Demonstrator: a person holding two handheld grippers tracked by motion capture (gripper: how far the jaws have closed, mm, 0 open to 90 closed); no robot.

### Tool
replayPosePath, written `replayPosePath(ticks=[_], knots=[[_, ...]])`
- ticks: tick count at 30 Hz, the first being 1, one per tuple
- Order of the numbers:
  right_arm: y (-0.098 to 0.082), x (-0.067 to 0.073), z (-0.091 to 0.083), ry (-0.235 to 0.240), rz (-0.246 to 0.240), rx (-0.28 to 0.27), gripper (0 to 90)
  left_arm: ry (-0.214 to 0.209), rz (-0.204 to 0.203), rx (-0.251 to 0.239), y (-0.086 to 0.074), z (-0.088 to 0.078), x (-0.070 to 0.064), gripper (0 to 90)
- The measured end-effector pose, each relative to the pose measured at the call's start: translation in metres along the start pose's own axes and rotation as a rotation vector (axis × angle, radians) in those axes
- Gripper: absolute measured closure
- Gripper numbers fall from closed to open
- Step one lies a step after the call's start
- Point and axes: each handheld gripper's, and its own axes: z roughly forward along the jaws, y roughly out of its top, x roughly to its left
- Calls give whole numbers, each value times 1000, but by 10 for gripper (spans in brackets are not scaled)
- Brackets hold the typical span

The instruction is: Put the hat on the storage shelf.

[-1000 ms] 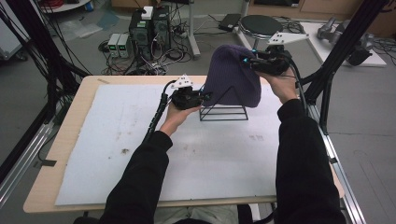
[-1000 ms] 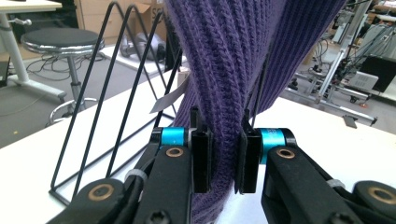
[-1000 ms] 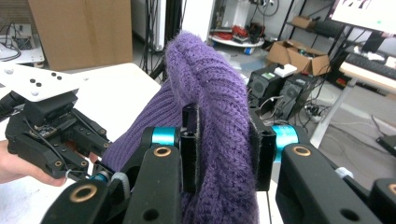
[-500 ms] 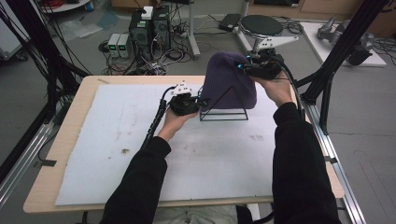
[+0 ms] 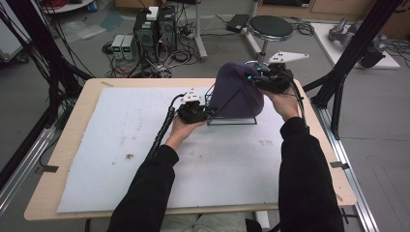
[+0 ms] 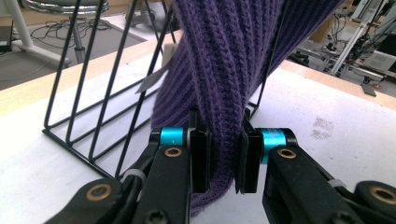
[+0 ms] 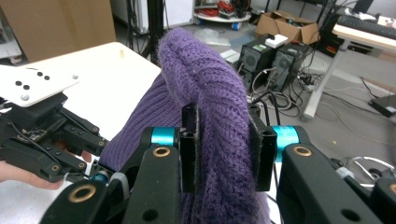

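Both forearms reach forward, the left gripper [image 5: 205,112] low, the right gripper [image 5: 255,80] higher, each with fingers [image 6: 201,156] clamped.

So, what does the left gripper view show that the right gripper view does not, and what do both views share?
The left gripper view shows the black wire rack standing on the white mat, with the left gripper shut on the lower edge of the purple knitted hat. The right gripper view shows the right gripper shut on an upper fold of the hat, the left gripper's body beyond, and computer cases on the floor. Both share the purple hat pinched between black jaws.
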Motion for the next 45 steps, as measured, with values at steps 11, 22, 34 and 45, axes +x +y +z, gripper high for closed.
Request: replayPosePath(ticks=[11,22,34,45], knots=[[-7,1,6,-28,20,21,631,18,-36,19,-8,0,5,727],[-5,-2,-5,-36,46,-55,286,-3,-62,5,-9,-3,6,490],[-2,-6,-30,-50,98,-154,168,13,-64,-1,-4,-8,4,330],[-4,-5,-58,-81,133,-201,133,39,-48,-27,2,-26,-3,274]])
